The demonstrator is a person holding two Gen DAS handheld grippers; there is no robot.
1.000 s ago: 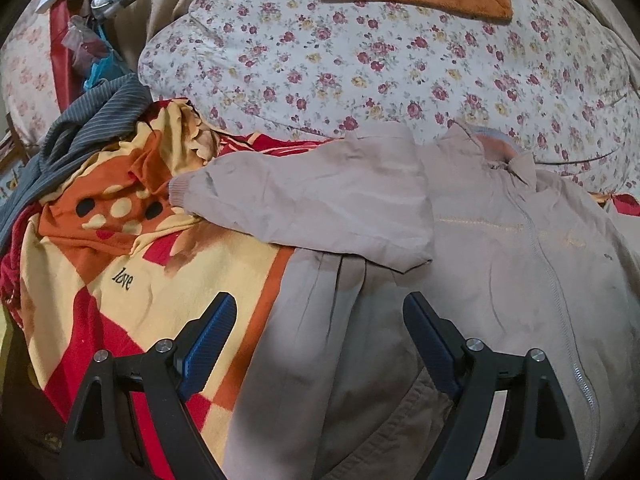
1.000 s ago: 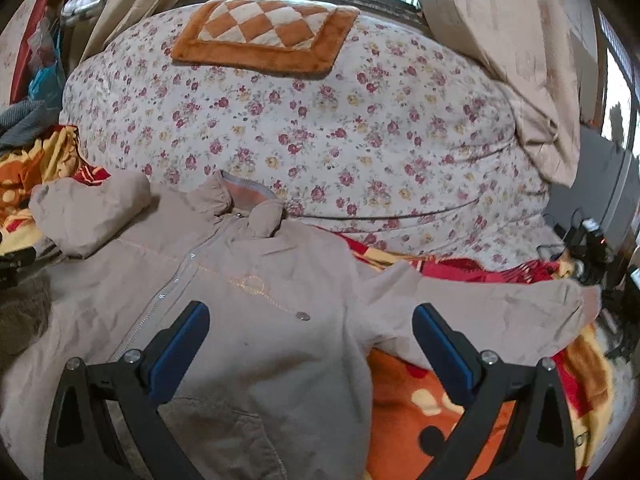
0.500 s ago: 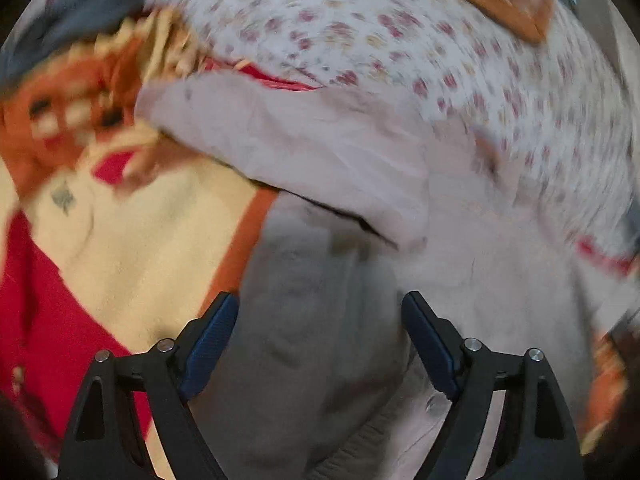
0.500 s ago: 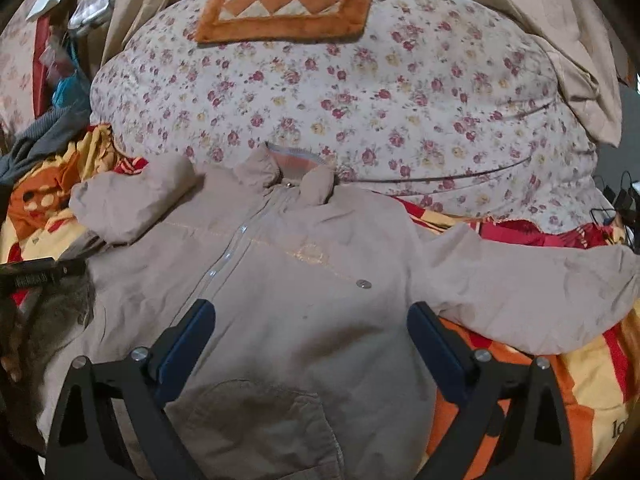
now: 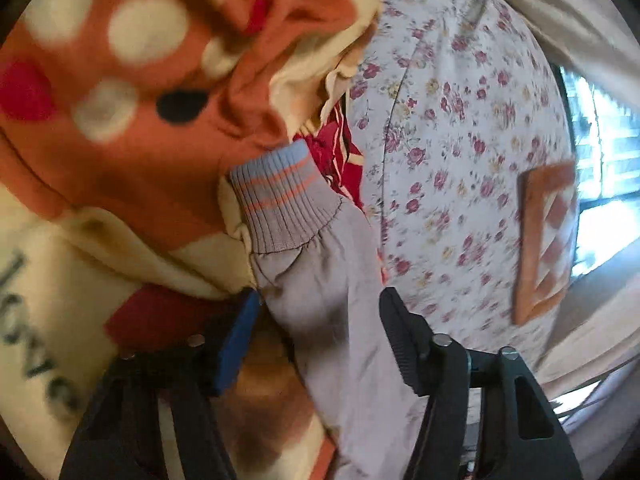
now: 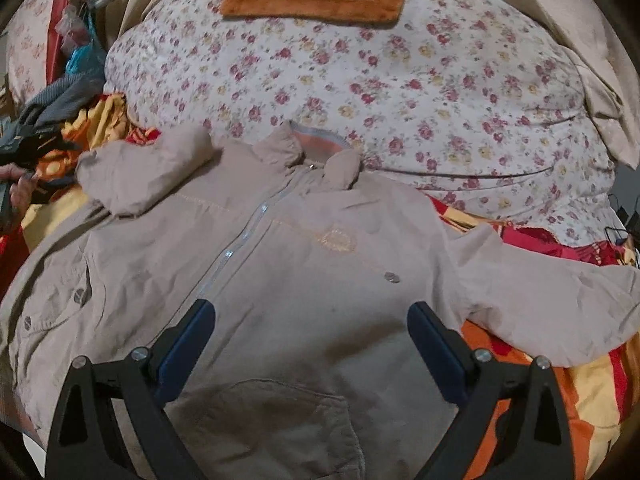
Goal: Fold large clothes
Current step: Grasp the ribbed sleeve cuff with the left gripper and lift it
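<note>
straddling the jacket sleeve (image 5: 328,280), left tool (image 5: 316,344) gapes; right tool (image 6: 312,344) gapes above jacket (image 6: 280,260).

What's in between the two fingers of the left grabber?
In the left wrist view, the jacket's beige sleeve runs between the open left gripper's fingers, its striped cuff just beyond, lying on the orange blanket.

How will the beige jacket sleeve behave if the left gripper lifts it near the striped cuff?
The sleeve looks thin and creased, so it will probably hang limp from the left gripper. The ribbed cuff seems thicker, likely giving firmer hold. The jacket body may drag behind.
</note>
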